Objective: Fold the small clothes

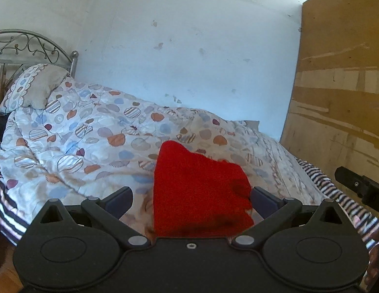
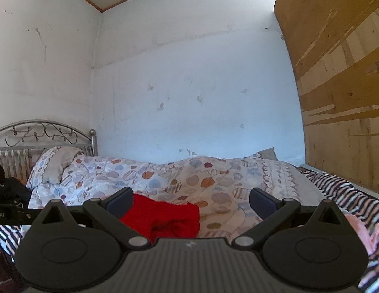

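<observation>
Left hand-held gripper [image 1: 190, 199], nearest in the left wrist view: its jaws are standing spread, with the red garment [image 1: 199, 193] lying between them; the right pad [image 1: 262, 200] is sitting at the cloth's right edge, but a pinch is not showing, so the cloth is judged as free. Right hand-held gripper [image 2: 190, 201], nearest in the right wrist view: its jaws are standing fully spread and are gripping nothing; the garment is lying low and left of centre there, just beside the left pad [image 2: 121, 201].

The red garment is resting as a compact, layered block on the near part of the quilt [image 1: 91, 131], one corner peaking up at its far left. Judged from this shape, the folding of this piece is looking largely done, and both grippers are appearing released from it; whether a last fold or a smoothing is remaining cannot be told.

A pink cloth [image 2: 363, 229] is lying at the near right on the striped sheet [image 2: 336, 185], possibly another piece awaiting folding. Further off, a pillow [image 1: 35, 88] is leaning at the far left against the headboard [image 1: 30, 46], with the wall [image 1: 189, 48] behind.
</observation>
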A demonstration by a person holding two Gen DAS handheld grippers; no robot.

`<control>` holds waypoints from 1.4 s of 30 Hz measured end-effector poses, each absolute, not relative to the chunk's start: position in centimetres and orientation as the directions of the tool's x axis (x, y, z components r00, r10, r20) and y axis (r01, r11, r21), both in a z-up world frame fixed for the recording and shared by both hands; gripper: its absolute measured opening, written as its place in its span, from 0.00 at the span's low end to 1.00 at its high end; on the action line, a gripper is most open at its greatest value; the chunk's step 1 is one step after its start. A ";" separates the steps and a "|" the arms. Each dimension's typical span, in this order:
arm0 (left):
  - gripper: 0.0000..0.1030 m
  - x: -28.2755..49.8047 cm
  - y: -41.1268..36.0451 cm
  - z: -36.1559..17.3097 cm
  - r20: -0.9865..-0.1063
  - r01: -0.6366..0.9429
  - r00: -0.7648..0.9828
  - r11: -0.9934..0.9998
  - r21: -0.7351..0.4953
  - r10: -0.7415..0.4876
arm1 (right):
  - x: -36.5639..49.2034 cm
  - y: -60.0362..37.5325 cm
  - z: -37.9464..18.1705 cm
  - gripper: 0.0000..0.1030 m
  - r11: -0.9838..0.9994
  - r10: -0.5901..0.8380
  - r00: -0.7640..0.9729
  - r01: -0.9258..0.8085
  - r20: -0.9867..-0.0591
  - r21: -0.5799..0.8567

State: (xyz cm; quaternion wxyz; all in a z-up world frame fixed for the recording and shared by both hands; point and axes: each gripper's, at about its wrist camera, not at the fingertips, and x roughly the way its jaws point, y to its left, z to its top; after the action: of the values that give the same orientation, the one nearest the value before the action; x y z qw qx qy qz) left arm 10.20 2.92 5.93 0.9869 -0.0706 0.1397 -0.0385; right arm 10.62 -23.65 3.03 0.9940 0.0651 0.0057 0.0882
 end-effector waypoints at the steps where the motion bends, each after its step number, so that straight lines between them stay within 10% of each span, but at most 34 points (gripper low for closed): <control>1: 0.99 9.6 2.9 5.8 -0.270 0.057 0.958 0.988 -0.145 -0.095 | 10.0 -23.7 2.8 1.00 0.977 0.171 0.985 -0.169 -0.003 0.128; 42: 0.99 4.1 3.0 -0.8 -0.315 -0.017 0.949 0.998 -0.059 -0.002 | 4.0 -22.6 -4.9 1.00 0.995 0.055 0.996 -0.049 -0.076 0.082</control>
State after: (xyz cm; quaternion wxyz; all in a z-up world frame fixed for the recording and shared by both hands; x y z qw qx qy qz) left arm 4.06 3.00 -0.76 0.9867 -0.0304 0.1597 0.0039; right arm 4.03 -22.56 -4.93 0.9981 0.0399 0.0389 0.0259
